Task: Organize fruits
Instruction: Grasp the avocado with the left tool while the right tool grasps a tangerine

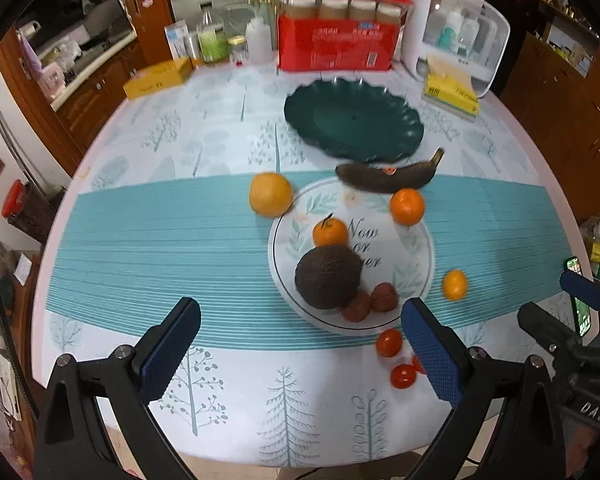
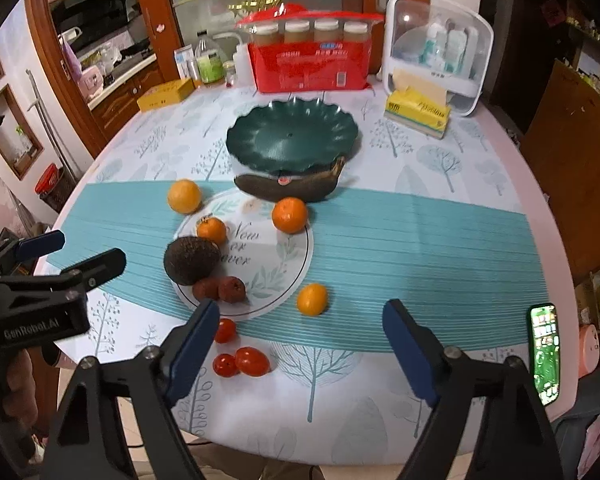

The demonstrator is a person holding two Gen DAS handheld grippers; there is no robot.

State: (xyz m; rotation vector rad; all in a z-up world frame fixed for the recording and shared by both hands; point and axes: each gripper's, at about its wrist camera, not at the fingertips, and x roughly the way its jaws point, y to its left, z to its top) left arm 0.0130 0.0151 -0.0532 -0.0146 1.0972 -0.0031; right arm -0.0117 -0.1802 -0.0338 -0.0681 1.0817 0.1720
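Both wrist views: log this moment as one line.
left claw: open, empty | right claw: open, empty | green plate: empty | avocado: on white plate | tomatoes: on table

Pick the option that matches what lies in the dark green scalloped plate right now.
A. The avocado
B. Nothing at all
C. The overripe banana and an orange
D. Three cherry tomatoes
B: the dark green scalloped plate shows only its bare surface, while the banana lies on the table against its near edge and the avocado rests on the white printed plate.
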